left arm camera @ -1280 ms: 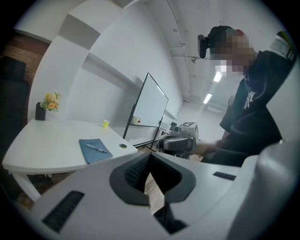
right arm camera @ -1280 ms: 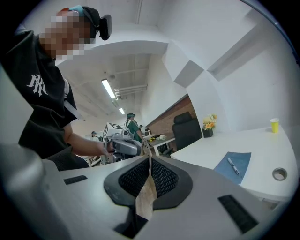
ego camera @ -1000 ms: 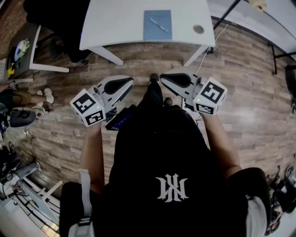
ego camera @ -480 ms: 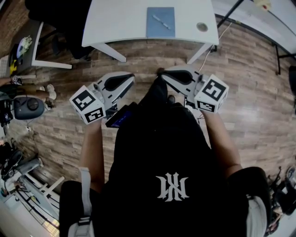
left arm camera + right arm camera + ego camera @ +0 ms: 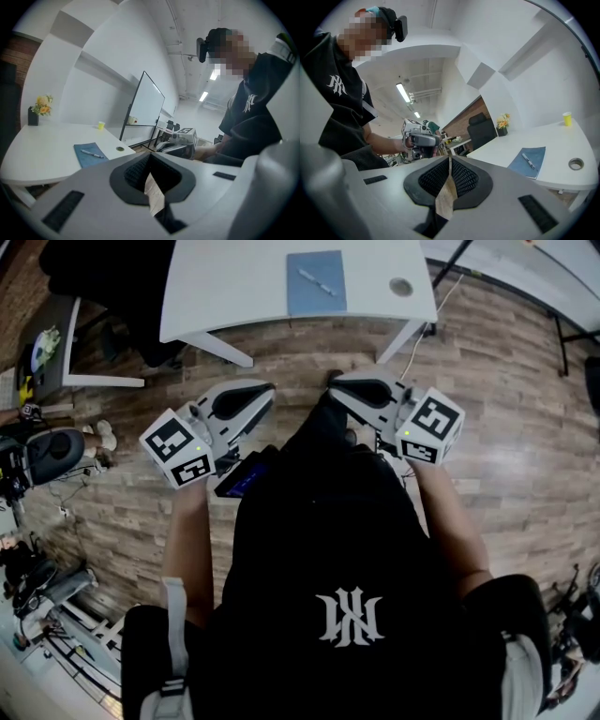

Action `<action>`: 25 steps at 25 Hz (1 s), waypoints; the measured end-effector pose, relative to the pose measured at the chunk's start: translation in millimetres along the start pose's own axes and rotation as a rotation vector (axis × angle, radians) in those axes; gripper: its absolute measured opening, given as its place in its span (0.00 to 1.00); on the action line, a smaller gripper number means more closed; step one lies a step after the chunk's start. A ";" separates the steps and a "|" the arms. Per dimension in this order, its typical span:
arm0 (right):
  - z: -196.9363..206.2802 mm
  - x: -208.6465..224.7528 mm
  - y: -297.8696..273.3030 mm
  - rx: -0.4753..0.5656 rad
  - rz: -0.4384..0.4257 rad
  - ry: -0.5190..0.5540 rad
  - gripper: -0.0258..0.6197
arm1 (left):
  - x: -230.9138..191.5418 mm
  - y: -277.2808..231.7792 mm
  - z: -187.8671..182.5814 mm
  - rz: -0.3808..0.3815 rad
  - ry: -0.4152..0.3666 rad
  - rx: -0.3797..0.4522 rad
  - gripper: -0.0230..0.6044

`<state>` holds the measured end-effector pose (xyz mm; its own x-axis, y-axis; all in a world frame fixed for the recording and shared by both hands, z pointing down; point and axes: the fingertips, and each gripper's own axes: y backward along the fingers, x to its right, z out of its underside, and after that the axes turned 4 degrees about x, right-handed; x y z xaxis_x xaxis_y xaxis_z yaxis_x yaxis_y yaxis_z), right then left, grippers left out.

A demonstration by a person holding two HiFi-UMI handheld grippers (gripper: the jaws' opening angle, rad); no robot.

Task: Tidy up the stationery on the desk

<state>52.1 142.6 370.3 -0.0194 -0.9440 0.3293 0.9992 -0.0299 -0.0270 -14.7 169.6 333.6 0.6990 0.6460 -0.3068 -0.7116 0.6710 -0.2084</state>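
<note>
Hovering jaws-together and empty, left hand-held gripper (image 5: 251, 401) and right hand-held gripper (image 5: 349, 395) are risking nudging the pen (image 5: 314, 280) off the far notebook (image 5: 323, 302) if unopened.

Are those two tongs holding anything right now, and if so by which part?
Nothing is held: the left tongs and right tongs are both shut and empty. The pen lies on the blue notebook.

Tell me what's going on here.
A person stands facing a white desk, a gripper in each hand. The left gripper and right gripper are both shut and empty, held short of the desk. A pen lies on a blue notebook on the desk, untouched; no tidying is under way.
</note>
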 end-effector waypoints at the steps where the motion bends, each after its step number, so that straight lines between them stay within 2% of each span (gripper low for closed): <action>1: -0.3 -0.1 0.2 0.001 0.001 0.001 0.10 | 0.2 -0.8 -0.4 0.003 -0.001 0.001 0.04; 25: -8.5 5.3 7.6 -0.029 0.021 0.071 0.10 | -4.4 -13.5 0.3 0.028 0.012 0.015 0.04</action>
<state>59.4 134.6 363.8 -0.0018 -0.9654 0.2609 0.9980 -0.0185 -0.0613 -8.2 157.9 338.0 0.6778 0.6605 -0.3231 -0.7298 0.6580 -0.1857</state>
